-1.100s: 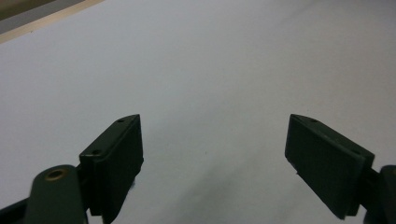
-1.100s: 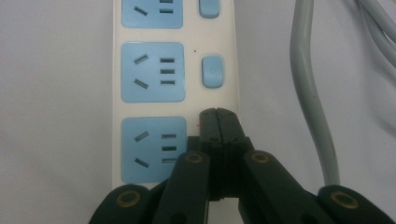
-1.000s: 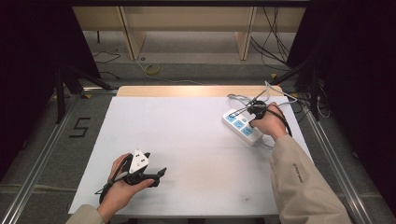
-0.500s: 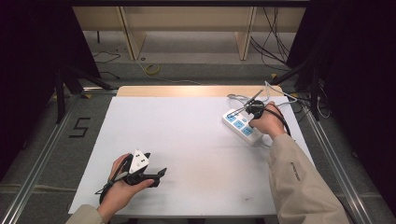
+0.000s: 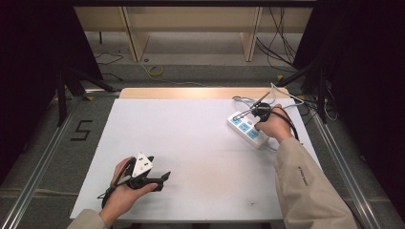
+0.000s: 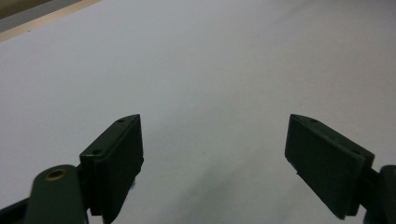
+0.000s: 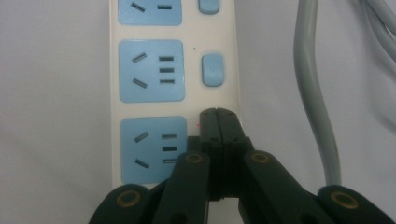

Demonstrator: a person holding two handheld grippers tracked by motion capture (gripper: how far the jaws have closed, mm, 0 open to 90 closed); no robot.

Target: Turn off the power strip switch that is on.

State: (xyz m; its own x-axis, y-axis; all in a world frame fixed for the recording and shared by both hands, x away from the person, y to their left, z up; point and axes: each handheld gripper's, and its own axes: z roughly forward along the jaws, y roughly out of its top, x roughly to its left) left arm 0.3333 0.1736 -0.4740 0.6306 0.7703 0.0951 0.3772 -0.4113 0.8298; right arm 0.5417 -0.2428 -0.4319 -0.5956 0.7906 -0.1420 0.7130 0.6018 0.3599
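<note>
Jaws of right gripper [image 7: 218, 113] pressed together, tips on white power strip [image 7: 173, 60] where a switch sits, grey cable [image 7: 313, 93] beside, left gripper [image 6: 212, 140] spread over bare table [image 6: 210, 60].

The power strip [image 7: 175, 93] runs off the top edge, and the closed jaws hide its nearest switch.

One power strip [image 5: 247, 130] lying on one white surface [image 5: 191, 157]. Three blue sockets [image 7: 152, 70] showing on strip in right gripper view, two blue switch buttons [image 7: 213, 69] sitting beside them. One grey cable [image 7: 314, 93] running alongside strip. Two grippers being held: left gripper [image 5: 165, 178], right gripper [image 5: 248, 113]. Two hands, two sleeves coming in from bottom of high view.
</note>
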